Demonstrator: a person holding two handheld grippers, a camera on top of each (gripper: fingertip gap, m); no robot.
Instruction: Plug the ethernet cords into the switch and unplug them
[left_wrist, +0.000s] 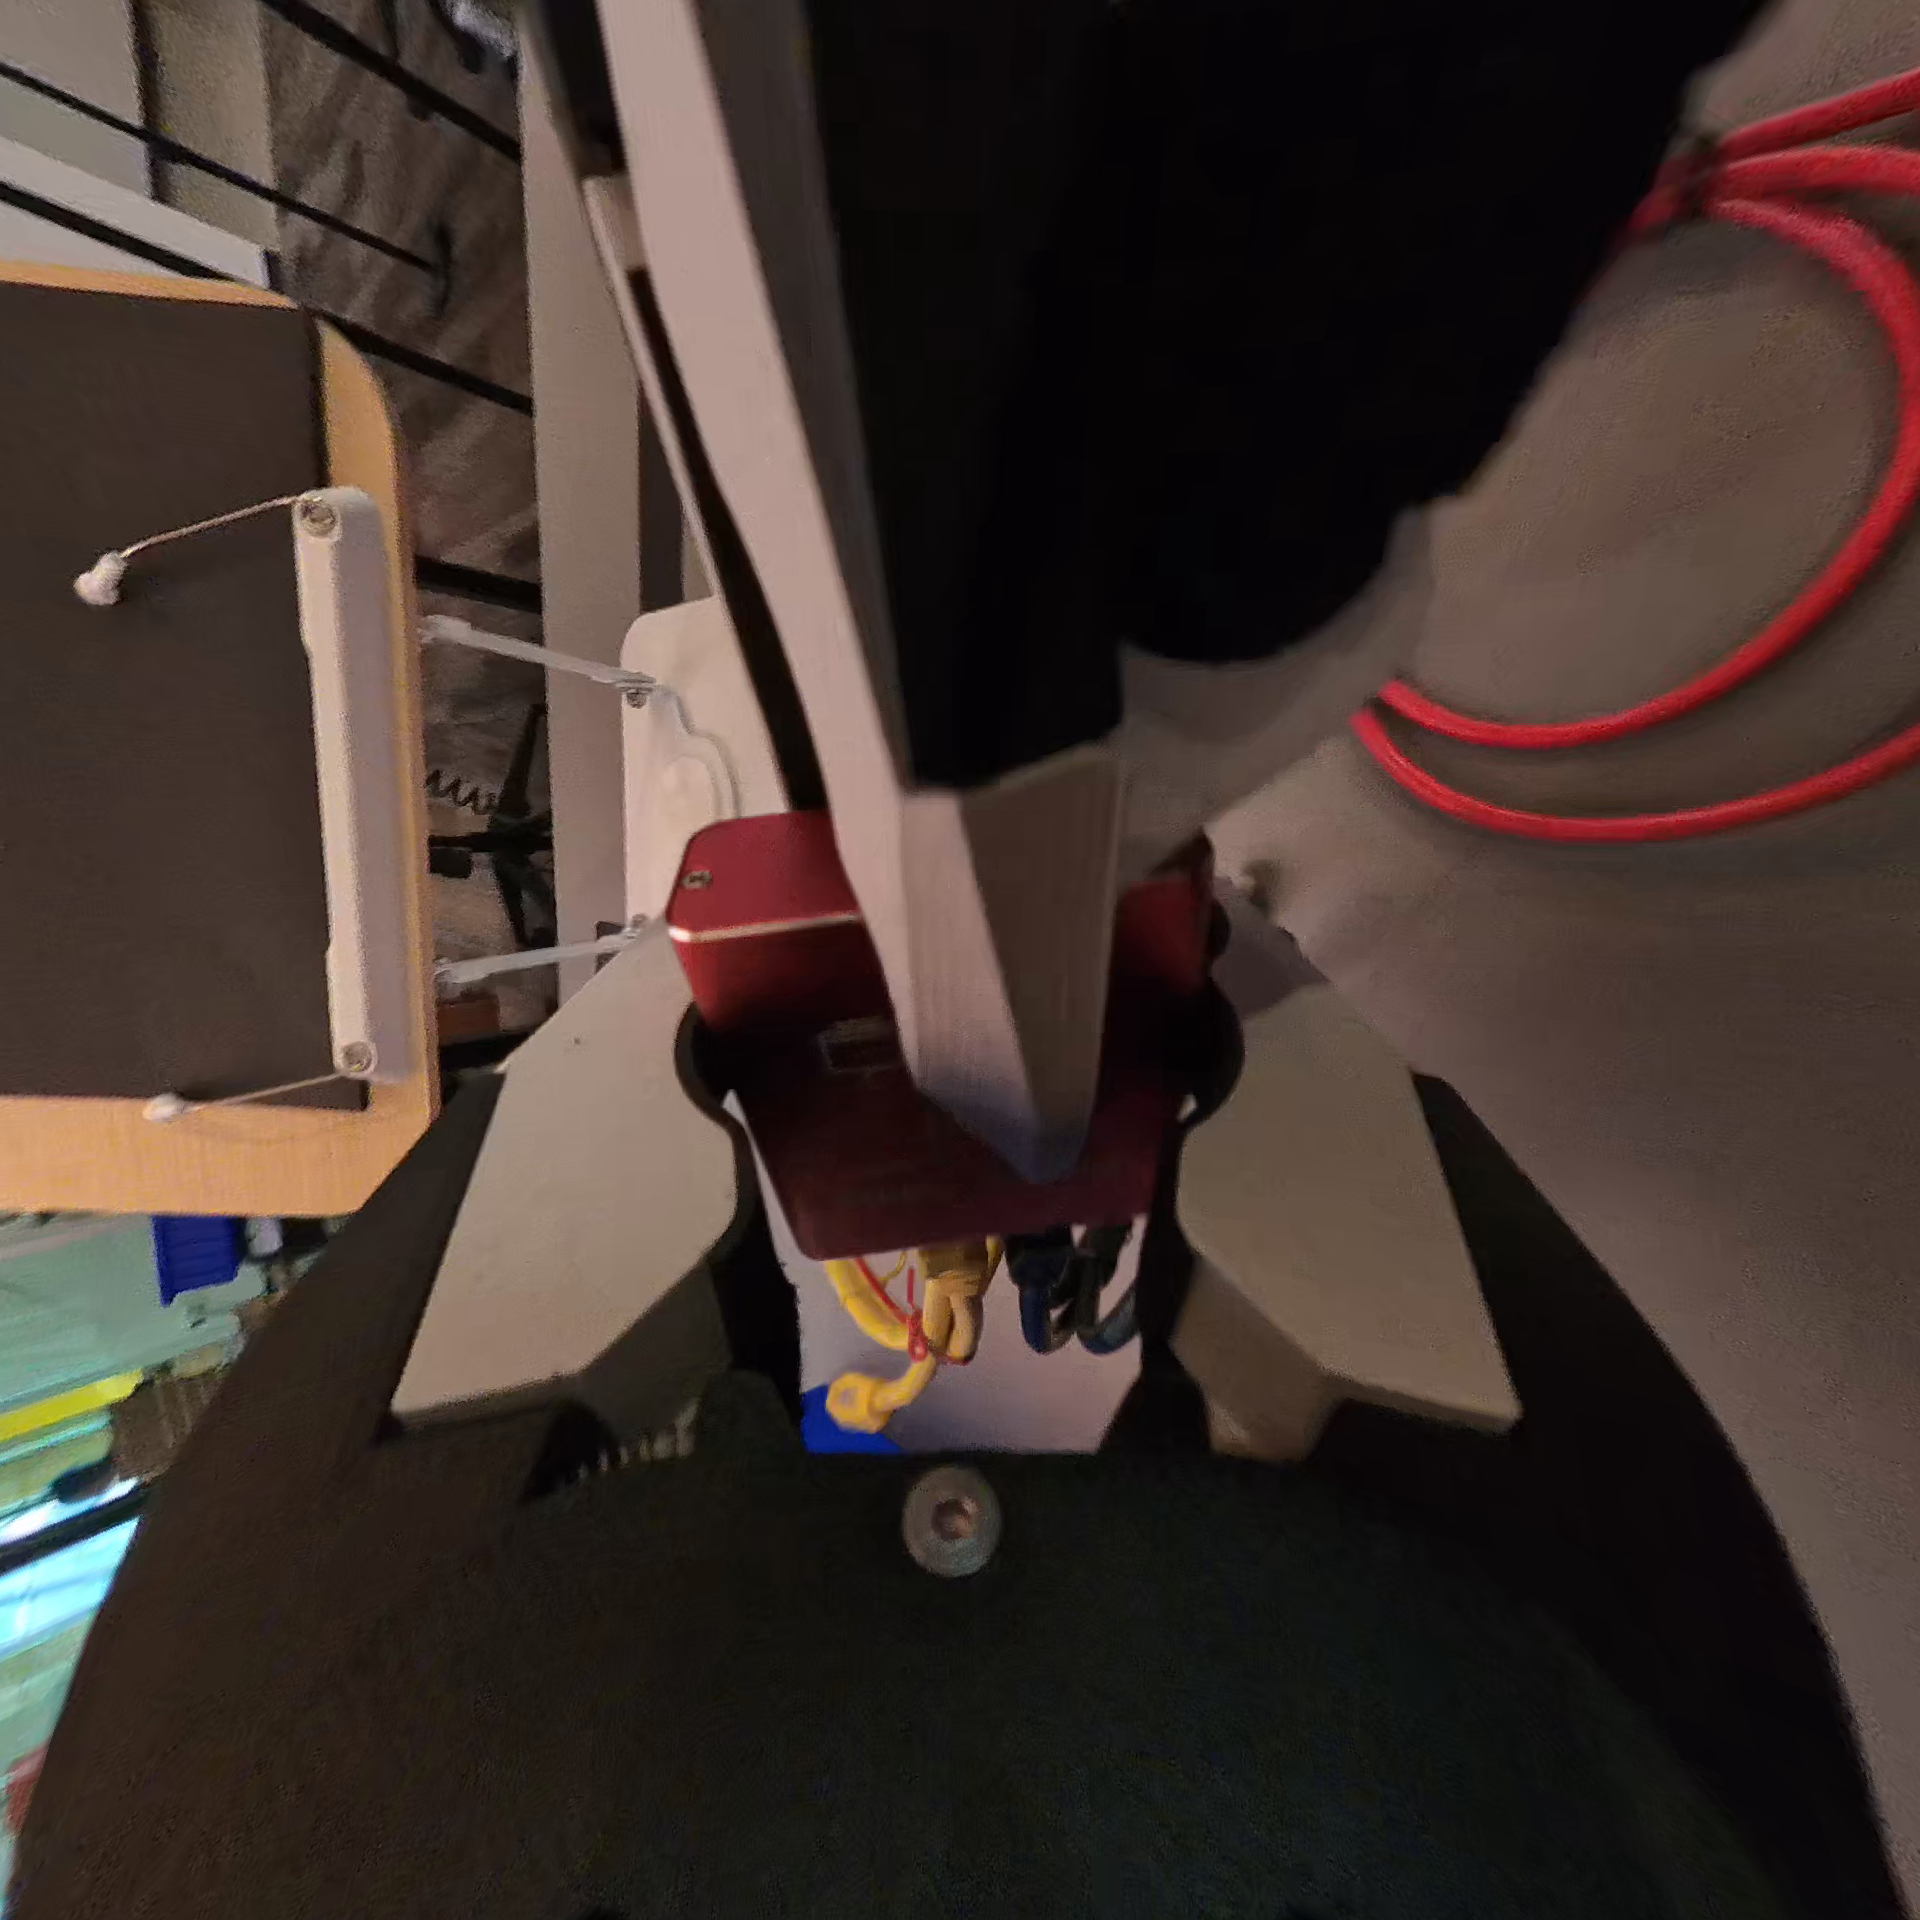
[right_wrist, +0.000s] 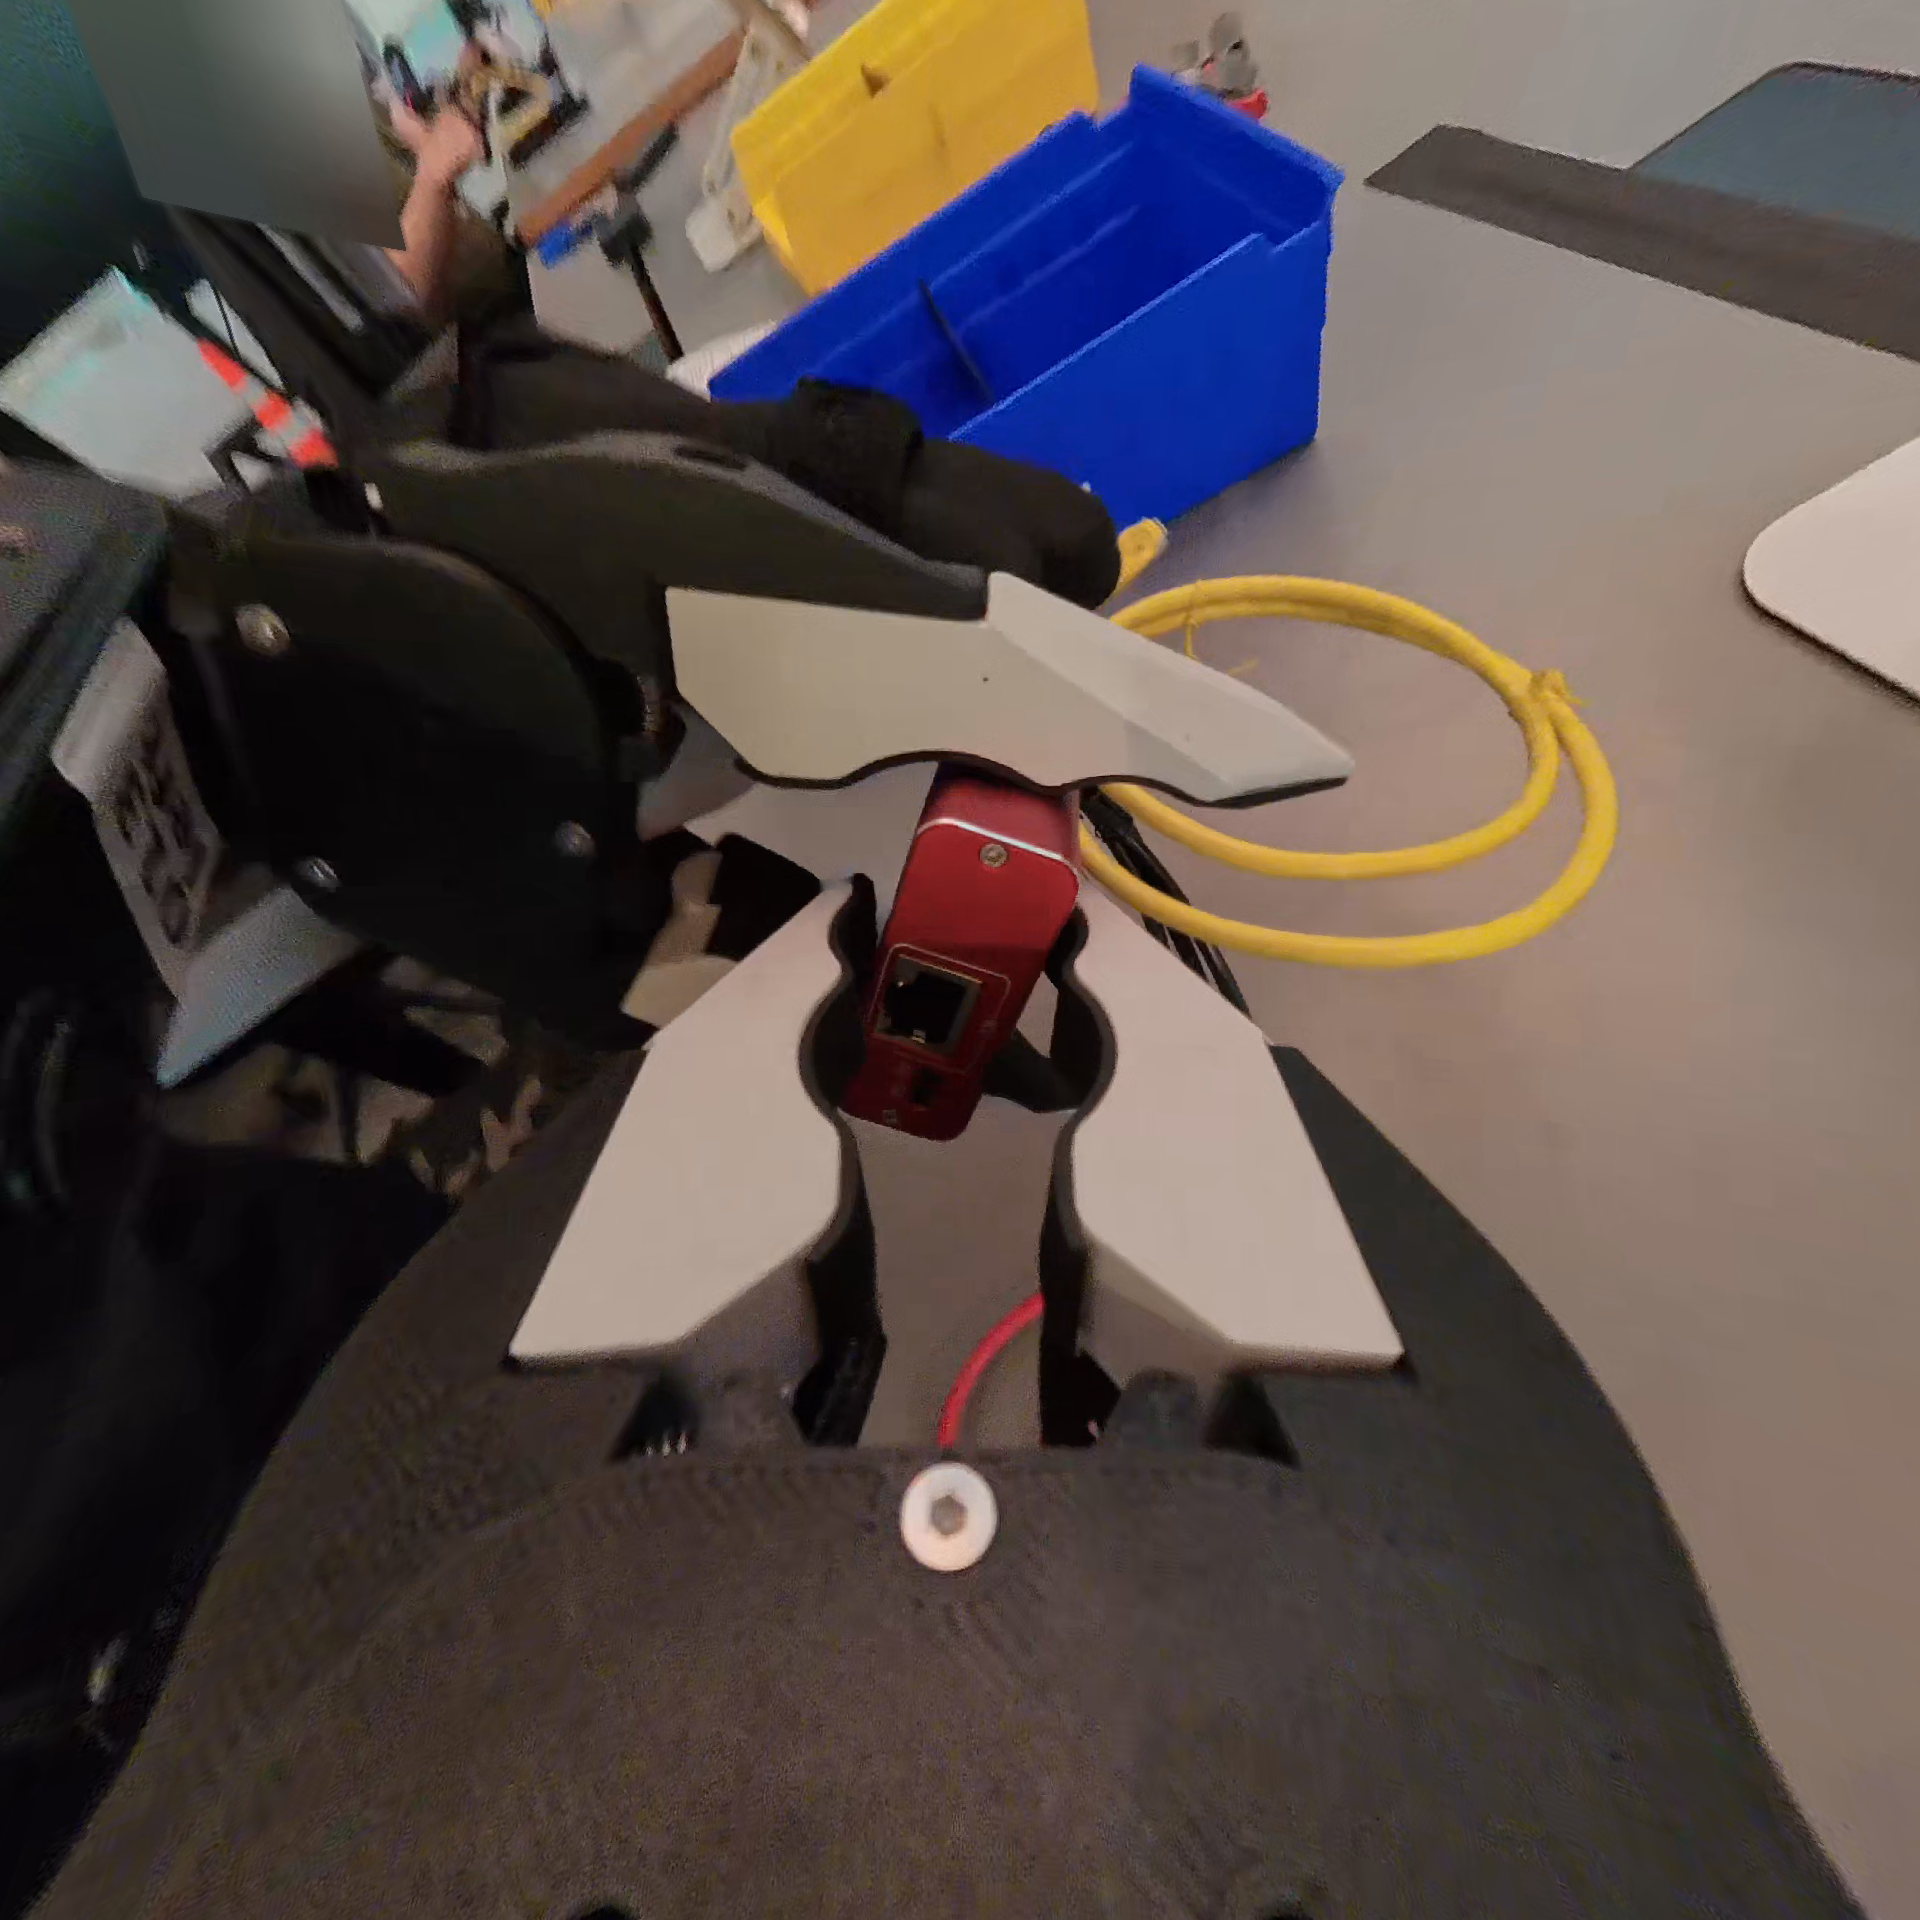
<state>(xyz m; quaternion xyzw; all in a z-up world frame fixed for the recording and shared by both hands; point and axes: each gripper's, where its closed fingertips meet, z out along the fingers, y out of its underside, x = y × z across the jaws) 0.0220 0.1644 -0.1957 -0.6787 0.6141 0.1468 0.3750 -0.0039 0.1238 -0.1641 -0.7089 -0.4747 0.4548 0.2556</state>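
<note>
The right hand-held gripper (right_wrist: 961, 1049) has its two grey fingers drawn in around the lower end of the small red anodised-metal switch box (right_wrist: 961, 935); the scalloped notches sit against its sides, so it looks clamped on the box. The left hand-held gripper (right_wrist: 997, 790) reaches in from the left in the right wrist view. One grey finger lies flat across the top of the box, and the left wrist view shows its fingers pressed to either side of the same red switch (left_wrist: 774, 914), so it too appears closed on it. The box is held between both tools, above the grey bench (right_wrist: 1558, 1143).

One open ethernet socket (right_wrist: 928, 1006) faces the right camera, with no plug in it. A coiled yellow ethernet cord (right_wrist: 1538, 831) lies on the bench just behind the switch, and its plug end (right_wrist: 1141, 545) rests near an open blue plastic bin (right_wrist: 1091, 312). A looped red cord (left_wrist: 1766, 665) lies on the bench in the left wrist view.

The switch is probably light, rigid and slick, so gripping its flat sides suits it. The cords are limp and springy; they are best taken at the stiff plug, behind the latch tab.
</note>
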